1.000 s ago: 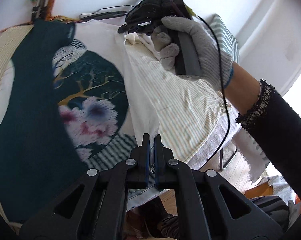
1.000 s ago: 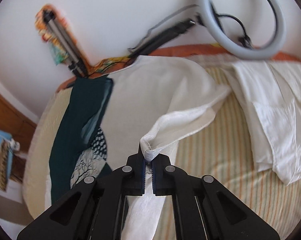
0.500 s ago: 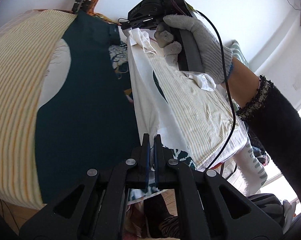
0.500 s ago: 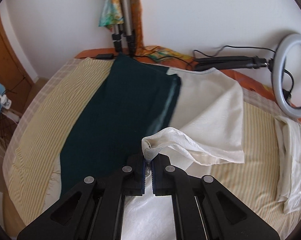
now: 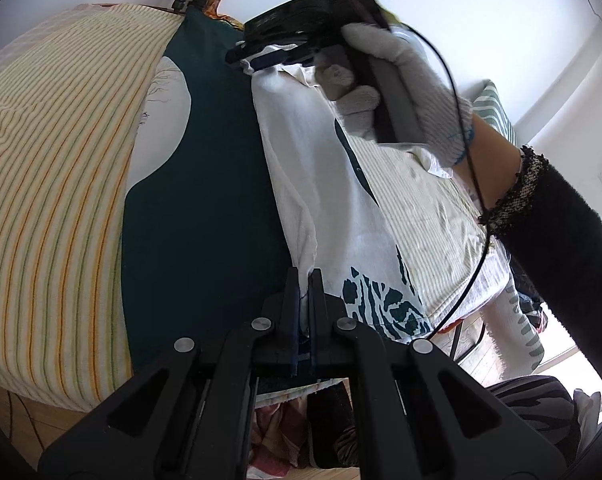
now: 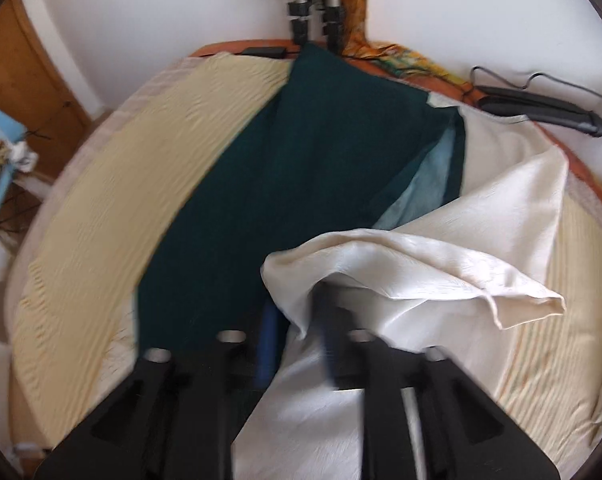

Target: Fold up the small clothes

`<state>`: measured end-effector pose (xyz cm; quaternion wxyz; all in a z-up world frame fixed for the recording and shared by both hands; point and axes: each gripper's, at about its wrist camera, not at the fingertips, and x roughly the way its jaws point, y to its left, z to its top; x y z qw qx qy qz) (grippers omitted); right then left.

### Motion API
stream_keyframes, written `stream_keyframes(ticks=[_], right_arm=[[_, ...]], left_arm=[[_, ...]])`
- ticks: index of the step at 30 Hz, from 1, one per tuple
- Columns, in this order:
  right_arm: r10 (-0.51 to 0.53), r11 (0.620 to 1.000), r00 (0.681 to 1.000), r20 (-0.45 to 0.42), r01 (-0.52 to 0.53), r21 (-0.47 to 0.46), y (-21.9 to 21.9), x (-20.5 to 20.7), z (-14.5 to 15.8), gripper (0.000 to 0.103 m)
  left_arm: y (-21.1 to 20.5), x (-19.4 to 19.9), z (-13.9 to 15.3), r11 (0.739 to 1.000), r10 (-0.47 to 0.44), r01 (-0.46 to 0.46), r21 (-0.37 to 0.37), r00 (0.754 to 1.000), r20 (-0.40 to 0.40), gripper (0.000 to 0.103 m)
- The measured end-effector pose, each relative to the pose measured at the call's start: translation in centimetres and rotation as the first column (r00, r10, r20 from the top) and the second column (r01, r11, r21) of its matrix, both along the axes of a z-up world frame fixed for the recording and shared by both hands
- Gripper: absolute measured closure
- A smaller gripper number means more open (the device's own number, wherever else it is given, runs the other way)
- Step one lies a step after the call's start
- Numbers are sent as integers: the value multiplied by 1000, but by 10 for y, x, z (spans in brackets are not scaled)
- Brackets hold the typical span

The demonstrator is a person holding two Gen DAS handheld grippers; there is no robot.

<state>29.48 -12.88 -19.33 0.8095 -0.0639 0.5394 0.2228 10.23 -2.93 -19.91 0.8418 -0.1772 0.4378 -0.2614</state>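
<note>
White cloth with a dark green printed side, the garment [image 5: 333, 208], lies folded lengthwise on the yellow striped bedcover [image 5: 53, 184], its plain green half spread flat to one side. Nearest the left wrist camera, the left gripper [image 5: 305, 280] has its jaws closed on a pinch of the garment's white hem at the near edge of the bed. Farther along the same folded edge, the right gripper [image 5: 275, 54], held in a grey knit glove [image 5: 405, 80], sits at the garment's far corner. From the right wrist camera, though blurred, the right gripper [image 6: 297, 320] has its jaws spread apart, and a loose flap of the cream fabric drapes over one finger. Beyond stand tripod legs [image 6: 313, 8] against the white wall.
</note>
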Motion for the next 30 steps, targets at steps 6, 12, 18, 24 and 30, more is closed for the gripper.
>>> stream_keyframes(ticks=[6, 12, 18, 24, 30], right_arm=[[-103, 985, 993, 63, 93, 146, -71, -9, 43, 44], [-408, 907, 913, 33, 400, 133, -154, 27, 30, 43], [-432, 887, 900, -54, 435, 155, -164, 41, 1, 44], [-414, 881, 906, -93, 424, 209, -158, 49, 7, 100], [-402, 877, 915, -28, 394, 274, -137, 68, 56, 101]], left_arm=[[6, -4, 2, 999, -30, 30, 13, 999, 11, 102], [17, -18, 12, 999, -26, 24, 30, 999, 41, 84], [43, -18, 24, 998, 59, -59, -2, 997, 55, 84], [65, -12, 27, 991, 133, -134, 4, 988, 83, 84], [80, -8, 24, 985, 173, -173, -16, 981, 87, 84]])
